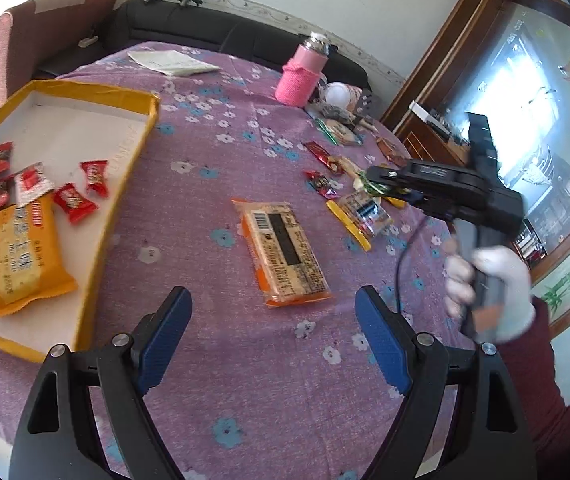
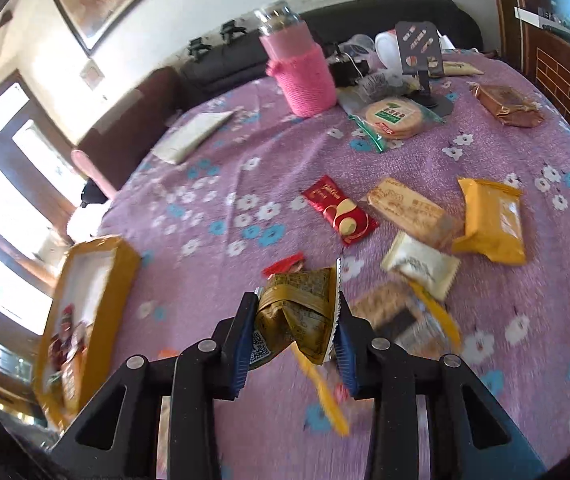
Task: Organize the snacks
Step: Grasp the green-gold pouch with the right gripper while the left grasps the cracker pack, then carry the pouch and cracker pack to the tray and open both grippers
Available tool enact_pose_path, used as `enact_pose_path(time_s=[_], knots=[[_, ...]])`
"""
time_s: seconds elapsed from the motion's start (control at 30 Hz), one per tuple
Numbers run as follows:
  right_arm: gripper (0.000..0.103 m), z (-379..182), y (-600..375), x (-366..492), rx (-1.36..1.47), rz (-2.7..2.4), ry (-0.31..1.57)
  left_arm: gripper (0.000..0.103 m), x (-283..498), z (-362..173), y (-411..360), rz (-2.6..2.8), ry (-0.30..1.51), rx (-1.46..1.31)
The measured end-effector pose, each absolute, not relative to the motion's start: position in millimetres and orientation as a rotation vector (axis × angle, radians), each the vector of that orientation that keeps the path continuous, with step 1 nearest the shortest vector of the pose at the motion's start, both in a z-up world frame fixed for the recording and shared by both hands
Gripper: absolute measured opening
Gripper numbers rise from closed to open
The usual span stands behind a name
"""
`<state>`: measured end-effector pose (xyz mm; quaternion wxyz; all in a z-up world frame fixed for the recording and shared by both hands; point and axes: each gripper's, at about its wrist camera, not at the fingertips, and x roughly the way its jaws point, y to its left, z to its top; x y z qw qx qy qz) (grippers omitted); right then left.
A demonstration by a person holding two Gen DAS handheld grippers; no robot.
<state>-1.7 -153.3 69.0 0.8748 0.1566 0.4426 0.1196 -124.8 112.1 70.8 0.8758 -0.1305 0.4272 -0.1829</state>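
My right gripper (image 2: 297, 305) is shut on a crumpled olive-gold snack packet (image 2: 299, 314), held above the purple flowered tablecloth (image 2: 213, 184). The left wrist view shows that right gripper (image 1: 377, 184) at the right, over a cluster of loose snacks, in a white-gloved hand (image 1: 489, 284). My left gripper (image 1: 273, 300) stands open with nothing between its fingers, just short of an orange cracker packet (image 1: 281, 248) lying flat on the cloth. A yellow-rimmed tray (image 1: 141, 148) at the left holds red candies (image 1: 73, 202) and an orange packet (image 1: 25, 252); the tray (image 2: 127, 264) also shows at the right wrist view's lower left.
Loose snacks lie ahead: a red packet (image 2: 339, 210), a beige biscuit pack (image 2: 409, 210), a yellow packet (image 2: 493, 220), a white packet (image 2: 421, 266), round crackers (image 2: 391, 118), a brown packet (image 2: 507, 106). A pink-sleeved bottle (image 2: 301, 76) and a phone stand (image 2: 421, 52) stand at the back.
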Motion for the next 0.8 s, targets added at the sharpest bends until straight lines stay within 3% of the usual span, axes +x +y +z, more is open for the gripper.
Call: enact_pose_path(time_s=[0.53, 0.57, 0.6, 0.7, 0.8], knots=[[0.037, 57, -163, -86, 0.339, 0.299, 0.897, 0.084, -41, 14, 23, -0.269, 1.017, 0.010], [0.037, 56, -162, -87, 0.344, 0.301, 0.898, 0.082, -43, 12, 19, -0.263, 1.010, 0.048], [0.037, 54, -161, -87, 0.348, 0.304, 0.899, 0.068, -45, 11, 16, -0.249, 0.996, 0.083], [0.037, 51, -154, -88, 0.353, 0.312, 0.900, 0.056, -47, 13, 18, -0.263, 0.980, 0.090], [0.037, 51, -148, -89, 0.352, 0.318, 0.899, 0.055, -47, 15, 28, -0.278, 0.984, 0.031]])
